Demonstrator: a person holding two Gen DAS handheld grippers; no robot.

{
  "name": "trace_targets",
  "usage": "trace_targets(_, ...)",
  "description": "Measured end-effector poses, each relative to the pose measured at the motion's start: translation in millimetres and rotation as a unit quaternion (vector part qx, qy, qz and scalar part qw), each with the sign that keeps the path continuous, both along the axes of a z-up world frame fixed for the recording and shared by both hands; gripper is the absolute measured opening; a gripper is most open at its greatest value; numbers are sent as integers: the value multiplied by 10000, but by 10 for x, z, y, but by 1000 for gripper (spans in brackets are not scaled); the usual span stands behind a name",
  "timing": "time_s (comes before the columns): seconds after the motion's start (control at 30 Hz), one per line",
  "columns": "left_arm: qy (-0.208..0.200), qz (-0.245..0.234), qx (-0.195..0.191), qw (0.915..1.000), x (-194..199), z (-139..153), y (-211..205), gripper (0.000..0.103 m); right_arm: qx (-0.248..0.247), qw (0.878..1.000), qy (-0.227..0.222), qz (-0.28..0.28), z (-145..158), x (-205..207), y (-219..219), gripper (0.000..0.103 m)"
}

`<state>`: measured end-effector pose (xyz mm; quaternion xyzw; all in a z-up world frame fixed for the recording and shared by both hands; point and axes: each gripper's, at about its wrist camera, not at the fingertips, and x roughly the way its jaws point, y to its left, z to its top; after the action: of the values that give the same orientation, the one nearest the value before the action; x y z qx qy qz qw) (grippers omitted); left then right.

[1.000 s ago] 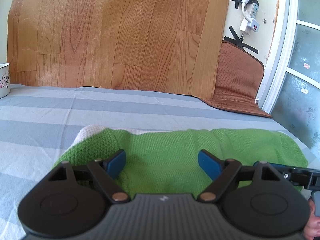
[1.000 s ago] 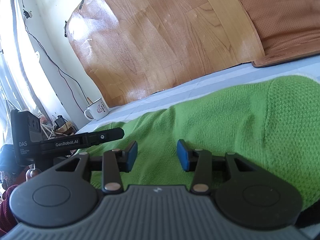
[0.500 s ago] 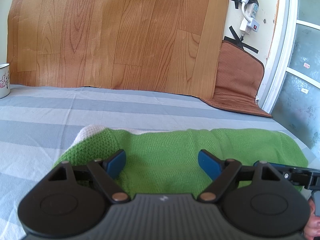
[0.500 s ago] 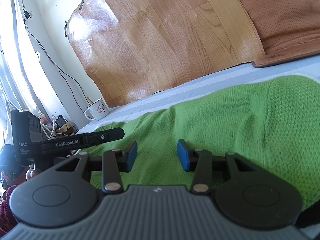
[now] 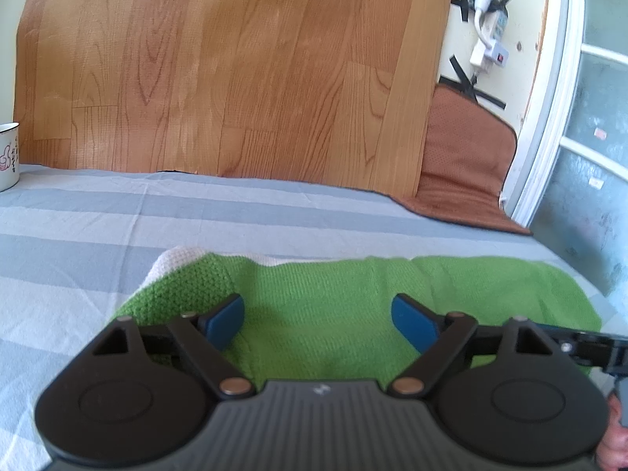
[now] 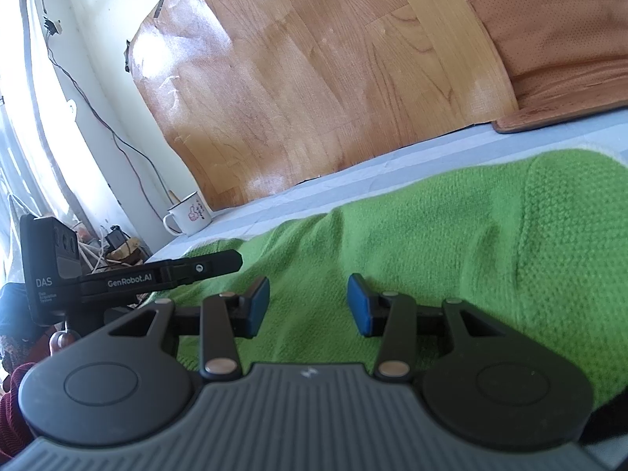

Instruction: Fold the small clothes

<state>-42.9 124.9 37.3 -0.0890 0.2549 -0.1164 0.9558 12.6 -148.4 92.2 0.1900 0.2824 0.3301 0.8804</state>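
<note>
A green knitted garment [image 5: 333, 306] with a white edge lies flat on the blue-and-grey striped cloth [image 5: 98, 235]. My left gripper [image 5: 318, 320] is open wide, its blue pads just over the garment's near edge, holding nothing. In the right wrist view the same green garment [image 6: 451, 235] fills the middle and right. My right gripper [image 6: 308, 306] is open with a narrower gap, low over the knit, and holds nothing. The left gripper's body [image 6: 157, 278] shows at the left of that view.
A wood-pattern board [image 5: 235, 78] leans against the wall behind the surface. A brown mat [image 5: 463, 157] leans at the back right. A white enamel mug [image 6: 188, 218] stands at the far left edge, and shows in the left wrist view too [image 5: 8, 157]. Cables and clutter lie beyond the left edge.
</note>
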Motion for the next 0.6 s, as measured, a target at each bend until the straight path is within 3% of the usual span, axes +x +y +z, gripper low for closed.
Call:
trace_targets(0.1, -107, 90, -243, 9996, -35, 33, 74, 91, 273, 9992, -234, -170, 159, -180, -183, 48)
trace_targets(0.2, -64, 118, -435, 9990, -19, 37, 141, 91, 329, 9958, -476, -716, 345, -356, -492, 51)
trace_targets(0.27, 69, 198, -237, 9995, 22, 18, 97, 89, 349, 9914, -512, -1154, 410, -449, -723, 57)
trace_targets(0.43, 193, 293, 493, 9982, 56, 8, -113, 87, 67, 9788, -10, -2047, 315, -542, -1077, 62)
trace_targets(0.5, 198, 287, 525, 9980, 54, 8, -120, 89, 270, 9757, 387, -2141, 199, -518, -1159, 65)
trace_targets(0.6, 130, 243, 217, 9994, 20, 31, -30, 89, 401, 9727, 830, -2132, 65, -465, -1155, 65)
